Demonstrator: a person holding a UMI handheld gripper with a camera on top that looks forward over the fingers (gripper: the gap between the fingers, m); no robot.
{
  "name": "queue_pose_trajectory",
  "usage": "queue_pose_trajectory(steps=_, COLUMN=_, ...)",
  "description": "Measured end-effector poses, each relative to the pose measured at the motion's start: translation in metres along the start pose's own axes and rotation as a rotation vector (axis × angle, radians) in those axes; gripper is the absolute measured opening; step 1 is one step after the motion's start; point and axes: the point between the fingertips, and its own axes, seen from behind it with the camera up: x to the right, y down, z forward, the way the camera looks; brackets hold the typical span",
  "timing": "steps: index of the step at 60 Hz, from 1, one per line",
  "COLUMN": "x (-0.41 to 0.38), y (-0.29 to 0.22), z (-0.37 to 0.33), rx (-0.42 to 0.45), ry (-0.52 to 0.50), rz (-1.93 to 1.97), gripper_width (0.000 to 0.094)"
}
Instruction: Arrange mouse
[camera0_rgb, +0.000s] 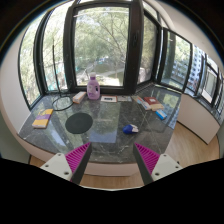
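A glass-topped table (105, 135) stands ahead of me in a bay of windows. A round dark mouse mat (79, 122) lies on its left half. A small blue and dark object (131, 128), possibly the mouse, lies on the right half, ahead of my right finger. My gripper (112, 160) is open and empty, held back from the table's near edge, with its pink pads (78, 155) spread wide. Nothing stands between the fingers.
A pink bottle (92, 87) stands at the table's far side. A beige object (62, 101), a yellow and purple item (42, 122), a white item (108, 98), a box (148, 102) and a blue item (161, 114) lie around the table. Windows enclose it.
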Motion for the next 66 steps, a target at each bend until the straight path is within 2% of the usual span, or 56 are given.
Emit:
queue_pose_trajectory(steps=14, x=0.015, y=0.031, z=0.037, rx=-0.023, ry=0.006, rz=0.022, gripper_width=0.0855)
queue_pose_trajectory(steps=29, x=0.036, y=0.076, z=0.155, rx=-0.016, ry=-0.005, rz=0.066, gripper_width=0.0856)
queue_pose_trajectory(steps=43, x=0.063, y=0.058, z=0.287, rx=0.092, ry=0.001, rz=0.058, gripper_width=0.0852)
queue_pose_trajectory(steps=59, x=0.087, y=0.057, z=0.384, rx=-0.008, ry=-0.008, rz=0.117, gripper_width=0.0854)
queue_pose_trajectory(steps=66, x=0.094, y=0.038, z=0.401, rx=0.01, ry=-0.017, rz=0.126, gripper_width=0.0854)
